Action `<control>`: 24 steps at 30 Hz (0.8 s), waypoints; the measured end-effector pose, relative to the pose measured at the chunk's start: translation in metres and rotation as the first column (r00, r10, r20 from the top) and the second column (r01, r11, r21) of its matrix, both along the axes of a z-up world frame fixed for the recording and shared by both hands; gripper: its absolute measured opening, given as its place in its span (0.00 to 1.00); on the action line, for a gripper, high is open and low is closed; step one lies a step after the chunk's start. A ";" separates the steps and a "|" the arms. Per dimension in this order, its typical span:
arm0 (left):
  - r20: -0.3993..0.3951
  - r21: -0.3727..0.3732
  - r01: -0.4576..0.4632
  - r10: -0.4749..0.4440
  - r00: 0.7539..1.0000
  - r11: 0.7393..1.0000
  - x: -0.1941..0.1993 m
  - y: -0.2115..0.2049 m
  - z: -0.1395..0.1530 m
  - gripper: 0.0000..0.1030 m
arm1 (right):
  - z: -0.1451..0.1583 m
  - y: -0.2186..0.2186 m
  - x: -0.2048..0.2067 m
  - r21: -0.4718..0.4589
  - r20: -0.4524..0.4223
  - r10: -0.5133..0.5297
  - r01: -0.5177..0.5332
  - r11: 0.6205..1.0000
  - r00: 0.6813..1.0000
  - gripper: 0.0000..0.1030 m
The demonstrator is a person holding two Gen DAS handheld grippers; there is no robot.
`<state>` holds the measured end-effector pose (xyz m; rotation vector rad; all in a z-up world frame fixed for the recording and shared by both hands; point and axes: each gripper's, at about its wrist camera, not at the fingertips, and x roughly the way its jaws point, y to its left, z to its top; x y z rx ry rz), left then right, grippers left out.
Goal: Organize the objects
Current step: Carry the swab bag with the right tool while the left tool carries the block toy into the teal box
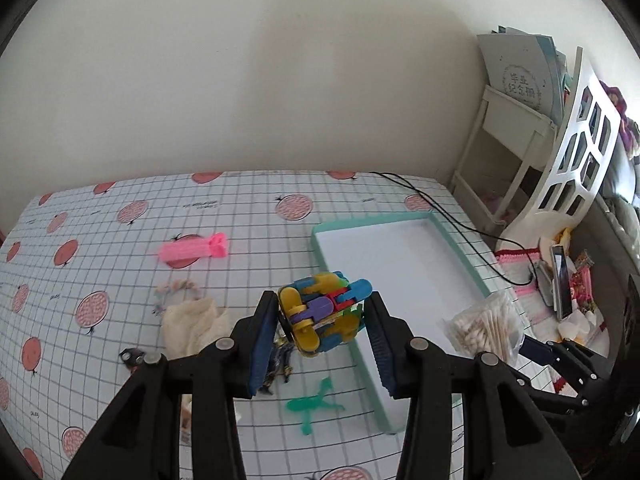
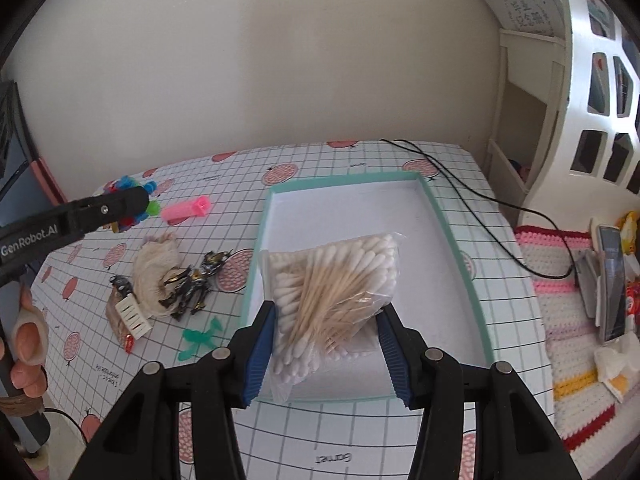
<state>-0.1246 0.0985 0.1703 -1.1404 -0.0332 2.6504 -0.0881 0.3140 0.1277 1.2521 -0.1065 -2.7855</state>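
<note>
My left gripper (image 1: 322,316) is shut on a multicoloured plastic block toy (image 1: 324,312) and holds it above the table, just left of the teal-rimmed white tray (image 1: 460,248). My right gripper (image 2: 326,320) is shut on a clear bag of cotton swabs (image 2: 332,280), held over the tray's (image 2: 460,240) near part. The bag also shows in the left wrist view (image 1: 486,332) at the tray's right edge. The left gripper with the toy (image 2: 132,200) shows far left in the right wrist view.
On the checked tablecloth lie a pink clip (image 1: 194,250), a cream cloth bundle (image 2: 154,272), a black-gold wrapper toy (image 2: 192,284), a green plastic figure (image 1: 312,404) and a small comb (image 2: 132,314). A black cable (image 2: 460,184) crosses the back right. A phone (image 2: 610,280) stands on a crocheted mat.
</note>
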 end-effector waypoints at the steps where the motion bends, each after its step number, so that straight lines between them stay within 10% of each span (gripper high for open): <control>1: 0.000 0.005 0.004 -0.004 1.000 1.000 -0.005 0.010 0.005 0.44 | 0.003 0.007 -0.003 0.003 -0.003 -0.012 0.012 1.000 1.000 0.52; 11: 0.027 0.096 0.023 -0.026 0.999 0.995 -0.040 0.081 0.023 0.45 | 0.000 0.058 -0.028 -0.027 0.017 -0.100 0.100 0.995 0.995 0.52; 24: 0.195 -0.013 0.007 -0.004 0.981 1.000 -0.051 0.112 -0.085 0.44 | -0.069 0.074 -0.040 -0.031 0.153 -0.139 0.146 0.989 0.978 0.52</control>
